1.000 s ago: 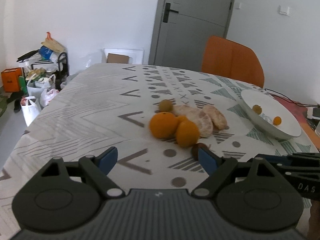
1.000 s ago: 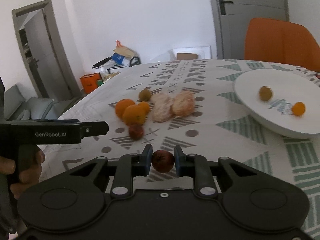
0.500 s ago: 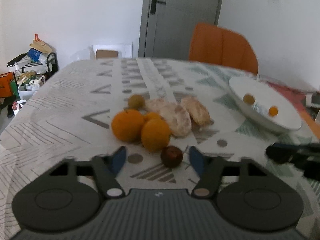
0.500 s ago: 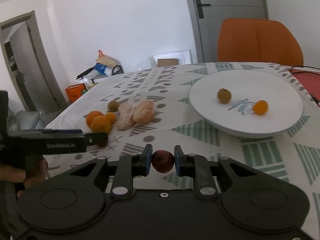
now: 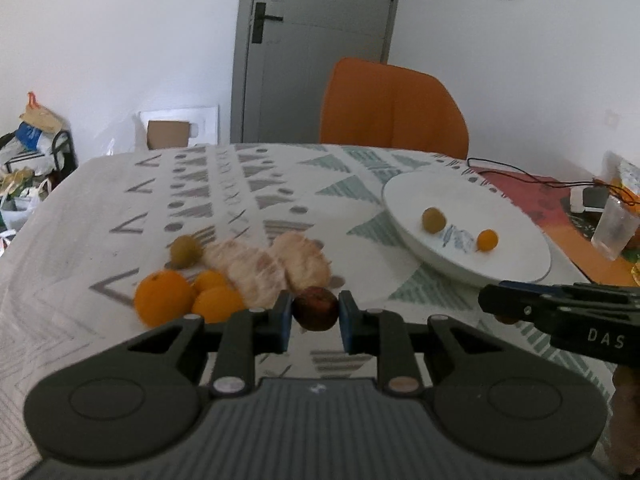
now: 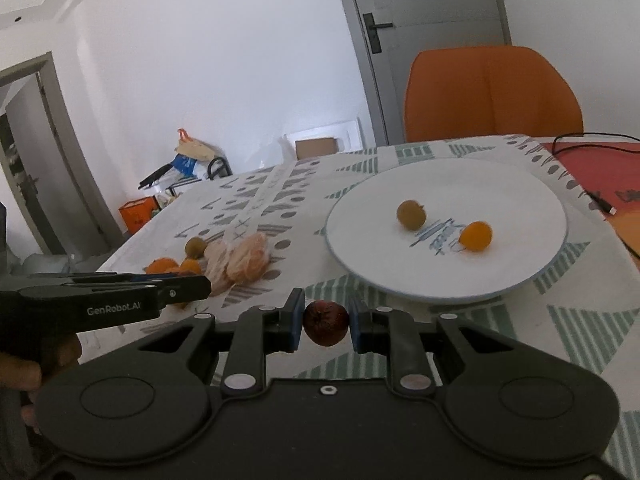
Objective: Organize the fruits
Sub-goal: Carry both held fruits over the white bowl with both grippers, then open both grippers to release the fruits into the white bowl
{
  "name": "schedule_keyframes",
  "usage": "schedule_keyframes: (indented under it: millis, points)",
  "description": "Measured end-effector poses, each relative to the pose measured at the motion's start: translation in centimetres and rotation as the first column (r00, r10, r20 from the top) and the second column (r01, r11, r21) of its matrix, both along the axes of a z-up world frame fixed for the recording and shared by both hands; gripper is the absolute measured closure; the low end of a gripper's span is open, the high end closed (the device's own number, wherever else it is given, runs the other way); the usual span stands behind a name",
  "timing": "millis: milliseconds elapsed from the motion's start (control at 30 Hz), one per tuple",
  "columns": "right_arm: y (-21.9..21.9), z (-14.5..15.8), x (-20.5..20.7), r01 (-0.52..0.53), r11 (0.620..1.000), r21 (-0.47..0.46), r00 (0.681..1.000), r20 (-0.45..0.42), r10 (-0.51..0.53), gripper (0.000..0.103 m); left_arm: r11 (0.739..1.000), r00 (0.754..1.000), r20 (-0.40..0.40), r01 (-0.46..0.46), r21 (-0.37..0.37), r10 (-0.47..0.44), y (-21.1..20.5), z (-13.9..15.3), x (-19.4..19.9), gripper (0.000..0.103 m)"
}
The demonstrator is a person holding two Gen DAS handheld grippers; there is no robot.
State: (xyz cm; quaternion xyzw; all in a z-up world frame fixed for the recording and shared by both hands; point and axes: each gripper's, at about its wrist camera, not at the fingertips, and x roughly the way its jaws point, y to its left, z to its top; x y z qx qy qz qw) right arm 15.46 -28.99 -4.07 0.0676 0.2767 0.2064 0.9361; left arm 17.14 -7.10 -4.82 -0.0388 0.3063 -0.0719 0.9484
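My left gripper (image 5: 315, 316) is shut on a dark red fruit (image 5: 315, 309) low over the patterned tablecloth, next to a pile of oranges (image 5: 164, 303), two peeled citrus halves (image 5: 276, 266) and a green fruit (image 5: 185, 251). My right gripper (image 6: 325, 323) is shut on another dark red fruit (image 6: 325, 322) and holds it above the cloth just before the white plate (image 6: 520, 200). The plate holds a green fruit (image 6: 411, 214) and a small orange (image 6: 475, 235). The plate also shows in the left wrist view (image 5: 520, 240).
An orange chair (image 5: 394, 110) stands behind the table's far edge. A black cable (image 6: 592, 196) and a red mat (image 6: 600, 168) lie right of the plate. A clear plastic cup (image 5: 614, 228) stands at the far right. Bags and boxes (image 5: 28, 148) clutter the floor at left.
My left gripper moved forward to the dark red fruit and closed on it. My right gripper carried its fruit right, closer to the plate.
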Motion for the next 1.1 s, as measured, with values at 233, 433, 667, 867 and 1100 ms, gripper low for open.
schedule_keyframes:
  millis: [233,433,667,867,1100]
  points:
    - [-1.9,0.4,0.8,0.039,0.999,0.025,0.999,0.019,-0.039,0.081,1.0,0.999,0.021,0.031,0.004,-0.031,-1.9,1.0,1.3,0.08]
    - [-3.4,0.5,1.5,0.069,0.997,0.045,0.997,0.028,-0.071,0.081,0.998,0.998,0.031,0.06,0.009,-0.06,-3.8,1.4,2.5,0.08]
    - [-4.7,0.3,2.3,0.099,0.993,0.057,0.995,0.027,-0.101,0.081,0.995,0.994,0.031,0.101,0.018,-0.101,-5.7,1.6,4.1,0.08]
    - [-5.8,0.2,2.8,0.136,0.988,0.067,0.99,0.021,-0.138,0.081,0.989,0.989,0.028,0.143,0.025,-0.143,-7.3,1.6,5.5,0.08]
    - [-6.4,0.2,3.3,0.162,0.984,0.068,0.986,0.03,-0.165,0.081,0.983,0.983,0.019,0.181,0.02,-0.182,-8.7,1.3,6.8,0.08]
